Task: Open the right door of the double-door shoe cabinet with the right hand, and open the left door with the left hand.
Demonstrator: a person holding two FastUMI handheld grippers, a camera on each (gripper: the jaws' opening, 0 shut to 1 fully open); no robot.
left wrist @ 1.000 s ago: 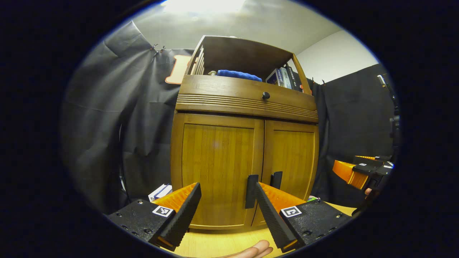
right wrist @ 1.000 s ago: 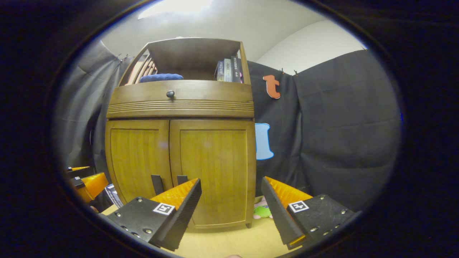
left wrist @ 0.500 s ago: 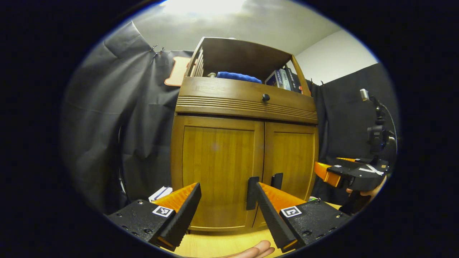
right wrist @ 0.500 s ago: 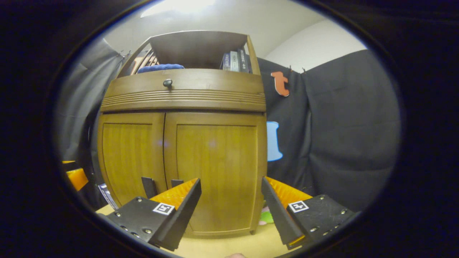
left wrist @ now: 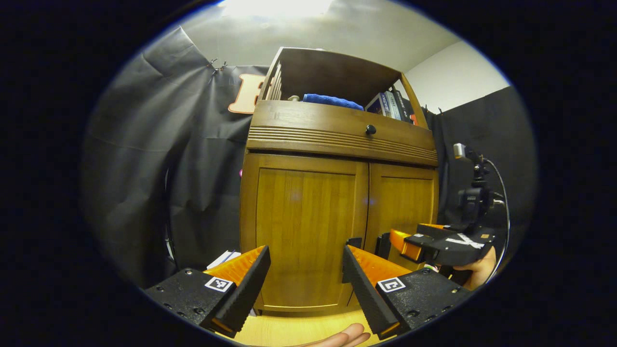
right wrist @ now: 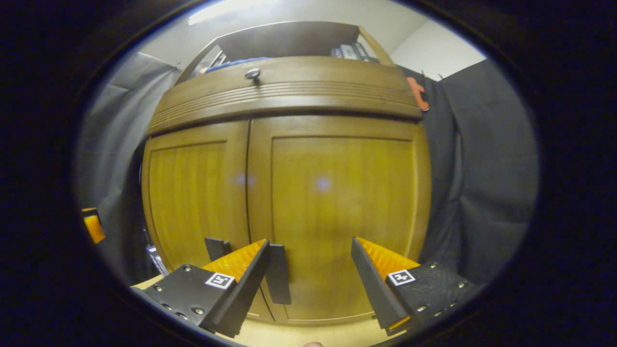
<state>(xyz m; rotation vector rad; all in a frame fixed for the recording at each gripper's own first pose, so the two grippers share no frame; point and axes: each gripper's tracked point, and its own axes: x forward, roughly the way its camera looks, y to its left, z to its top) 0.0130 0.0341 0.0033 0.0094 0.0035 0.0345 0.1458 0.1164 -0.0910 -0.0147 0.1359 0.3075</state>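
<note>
Right claw [right wrist: 311, 270], released, has closed on the right door [right wrist: 337, 212]; its handle [right wrist: 278, 272] at 9 o'clock; we grip next.

One cabinet [left wrist: 337, 144], two shut doors, two dark handles past the jaws, one knob [left wrist: 370, 129], one blue cloth [left wrist: 331, 100].

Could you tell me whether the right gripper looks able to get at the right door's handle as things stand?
Probably yes: the right gripper is open, close to the closed right door, and its handle stands just inside the left finger, nothing between.
</note>
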